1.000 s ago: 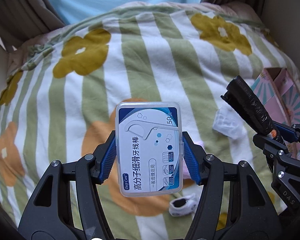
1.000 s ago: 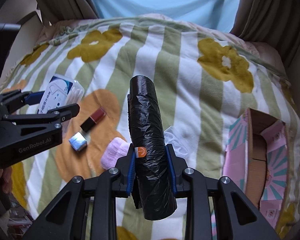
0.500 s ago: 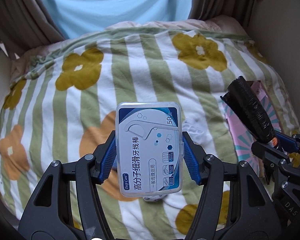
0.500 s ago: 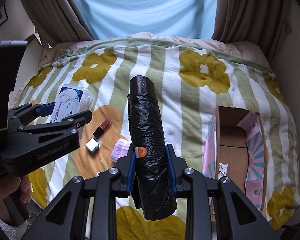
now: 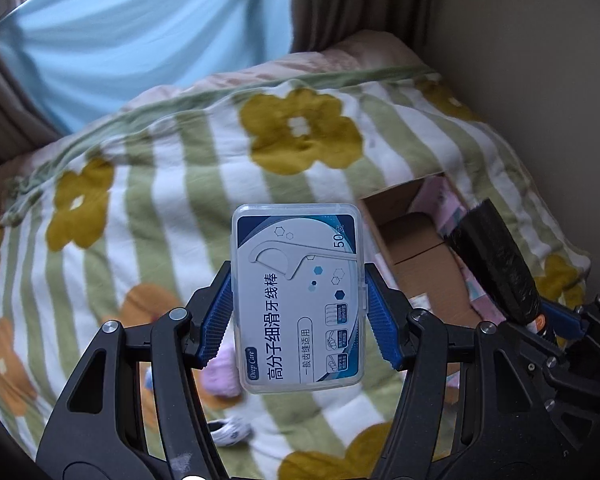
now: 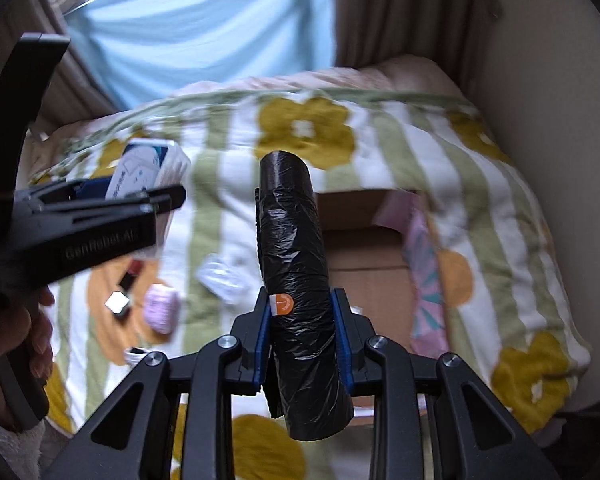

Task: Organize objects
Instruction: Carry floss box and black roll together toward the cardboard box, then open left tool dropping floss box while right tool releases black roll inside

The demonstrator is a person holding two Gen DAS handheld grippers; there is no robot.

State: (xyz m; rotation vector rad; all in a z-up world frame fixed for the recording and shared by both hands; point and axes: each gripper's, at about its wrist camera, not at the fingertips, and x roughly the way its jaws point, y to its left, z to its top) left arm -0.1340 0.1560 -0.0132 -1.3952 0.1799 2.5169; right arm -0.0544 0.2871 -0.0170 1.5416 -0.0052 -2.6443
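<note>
- Left gripper [image 5: 298, 316]: pads clamped on one floss box [image 5: 298, 300], held above the bed [image 5: 172, 168].
- Right gripper [image 6: 302, 332]: nearly closed around one black bag roll [image 6: 296, 280], over one open carton [image 6: 372, 256].
- Bed: one purple item [image 6: 162, 312], several small items.

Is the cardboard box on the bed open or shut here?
Open: the cardboard box shows its brown inside, with flaps folded outward. Contents are mostly hidden behind the roll of black bags.
</note>
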